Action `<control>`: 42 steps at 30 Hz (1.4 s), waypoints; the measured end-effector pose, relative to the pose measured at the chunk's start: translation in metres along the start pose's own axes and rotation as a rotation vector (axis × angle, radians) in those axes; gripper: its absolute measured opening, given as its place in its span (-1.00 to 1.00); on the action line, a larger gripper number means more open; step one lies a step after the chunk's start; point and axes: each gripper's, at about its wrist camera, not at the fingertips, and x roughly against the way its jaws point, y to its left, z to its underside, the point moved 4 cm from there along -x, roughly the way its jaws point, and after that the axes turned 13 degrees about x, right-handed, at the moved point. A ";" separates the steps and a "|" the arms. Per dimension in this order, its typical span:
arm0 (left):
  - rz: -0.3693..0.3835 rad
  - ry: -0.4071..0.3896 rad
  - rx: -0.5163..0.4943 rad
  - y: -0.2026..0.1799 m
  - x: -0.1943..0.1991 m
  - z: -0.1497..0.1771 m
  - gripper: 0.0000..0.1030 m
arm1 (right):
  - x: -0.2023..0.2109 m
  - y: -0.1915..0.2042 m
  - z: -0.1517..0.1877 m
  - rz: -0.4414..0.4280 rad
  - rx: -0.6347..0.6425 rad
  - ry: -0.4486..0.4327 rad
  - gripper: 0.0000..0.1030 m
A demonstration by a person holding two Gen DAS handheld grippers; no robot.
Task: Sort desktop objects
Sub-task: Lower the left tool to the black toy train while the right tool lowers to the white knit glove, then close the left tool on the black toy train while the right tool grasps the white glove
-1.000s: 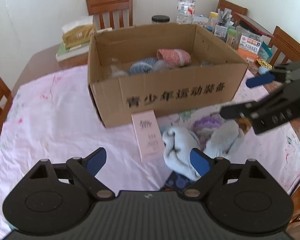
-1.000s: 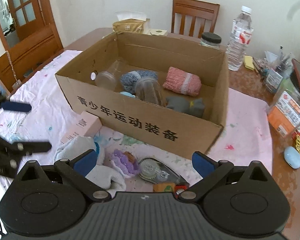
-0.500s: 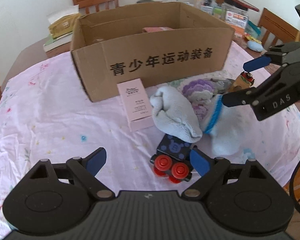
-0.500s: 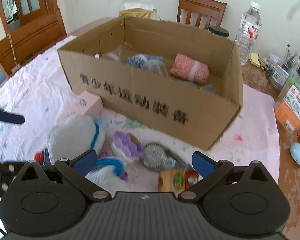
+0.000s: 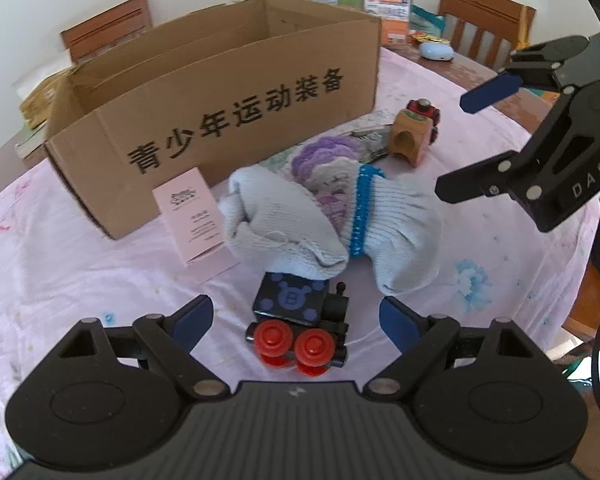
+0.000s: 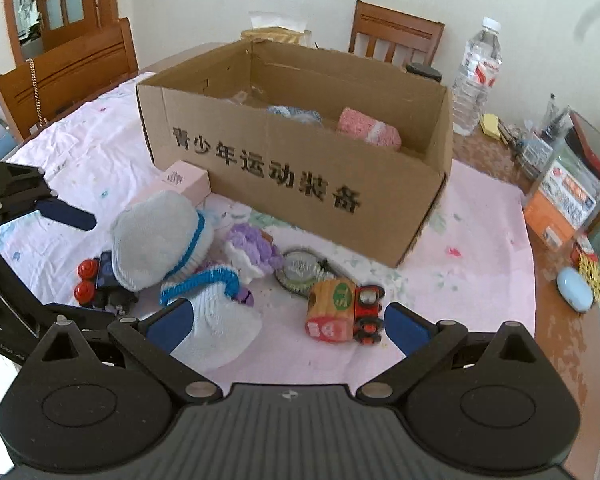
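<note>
A cardboard box (image 5: 228,92) (image 6: 300,168) stands on the pink tablecloth and holds a pink sock roll (image 6: 370,134) and other items. In front of it lie a dark blue toy train with red wheels (image 5: 300,324) (image 6: 98,280), pale blue socks (image 5: 332,224) (image 6: 160,236), a purple knit piece (image 5: 324,156) (image 6: 252,246), a pink carton (image 5: 196,220) (image 6: 186,180) and a wooden toy train (image 5: 416,130) (image 6: 344,312). My left gripper (image 5: 296,320) is open, low over the blue train. My right gripper (image 6: 288,324) is open, just before the wooden train; it also shows in the left wrist view (image 5: 460,148).
A water bottle (image 6: 474,76), stationery, packets (image 6: 568,200) and a pale blue case (image 6: 574,288) crowd the table's right side. Wooden chairs (image 6: 396,36) stand around the table. A tissue pack (image 6: 276,36) lies behind the box.
Both grippers have dropped lower and drawn back from the box toward the loose items. The blue train now lies between my left fingers; the wooden train sits before my right gripper.
</note>
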 end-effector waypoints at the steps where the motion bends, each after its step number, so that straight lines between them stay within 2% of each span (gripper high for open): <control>1: 0.018 0.001 -0.016 -0.001 -0.001 0.000 0.74 | 0.000 0.001 0.003 0.008 -0.009 0.007 1.00; 4: 0.046 -0.009 -0.056 0.001 -0.001 0.001 0.64 | 0.003 0.005 0.011 0.023 -0.040 0.012 1.00; 5: 0.055 -0.005 -0.064 0.002 -0.002 0.001 0.50 | 0.003 0.006 0.013 0.030 -0.046 0.012 1.00; 7: 0.073 0.014 -0.070 0.004 -0.003 0.000 0.37 | 0.003 0.008 0.017 0.044 -0.061 0.024 1.00; 9: 0.083 0.020 -0.082 0.005 -0.002 0.000 0.36 | 0.003 0.011 0.021 0.050 -0.074 0.029 1.00; 13: 0.092 0.026 -0.106 0.005 -0.003 0.001 0.34 | 0.002 0.014 0.026 0.010 -0.082 0.020 1.00; 15: 0.099 0.044 -0.096 0.007 -0.005 0.002 0.24 | -0.002 0.017 0.027 -0.006 -0.067 0.020 1.00; 21: 0.100 0.037 -0.073 0.008 -0.005 0.004 0.12 | -0.010 0.029 0.026 -0.077 0.012 0.011 1.00; 22: 0.102 0.037 -0.062 0.009 -0.006 0.003 0.05 | -0.011 0.032 0.025 -0.088 0.027 0.005 1.00; 31: 0.095 0.032 -0.009 0.016 0.000 0.003 0.04 | -0.022 0.044 0.013 -0.155 0.153 -0.027 1.00; 42: 0.086 0.016 0.021 0.024 0.009 -0.005 0.04 | -0.034 0.051 0.001 -0.179 0.264 -0.064 1.00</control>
